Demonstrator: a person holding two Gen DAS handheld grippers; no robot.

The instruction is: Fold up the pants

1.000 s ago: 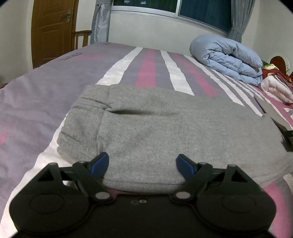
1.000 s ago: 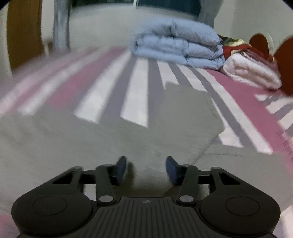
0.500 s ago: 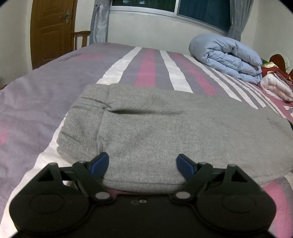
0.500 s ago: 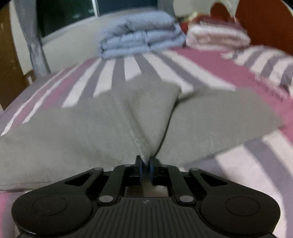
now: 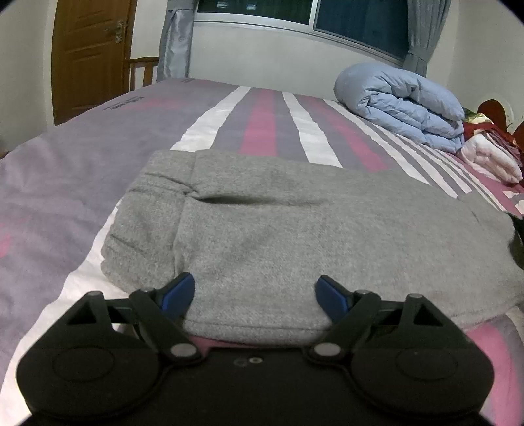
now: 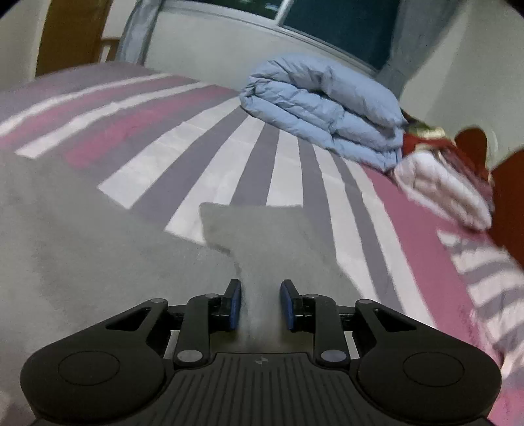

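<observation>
My right gripper [image 6: 260, 304], pinched on the grey pants [image 6: 98, 255] half a second ago, is opening off them; my left gripper [image 5: 255, 291] stays spread wide.

Pants [image 5: 294, 229] lie flat on the bed [image 5: 82, 183], near its front edge, waistband end to the left and legs running right. Left gripper [image 5: 254, 291] sits at the near edge of the pants, over the folded hem. Right gripper [image 6: 261, 303] sits over the leg end. Rolled duvet [image 5: 402, 101] lies on the bed behind and to the right; folded blanket [image 5: 491, 160] just right of it. Door [image 5: 91, 55] and chair [image 5: 140, 73] stand beyond the bed, far left; window [image 5: 327, 16] behind.
</observation>
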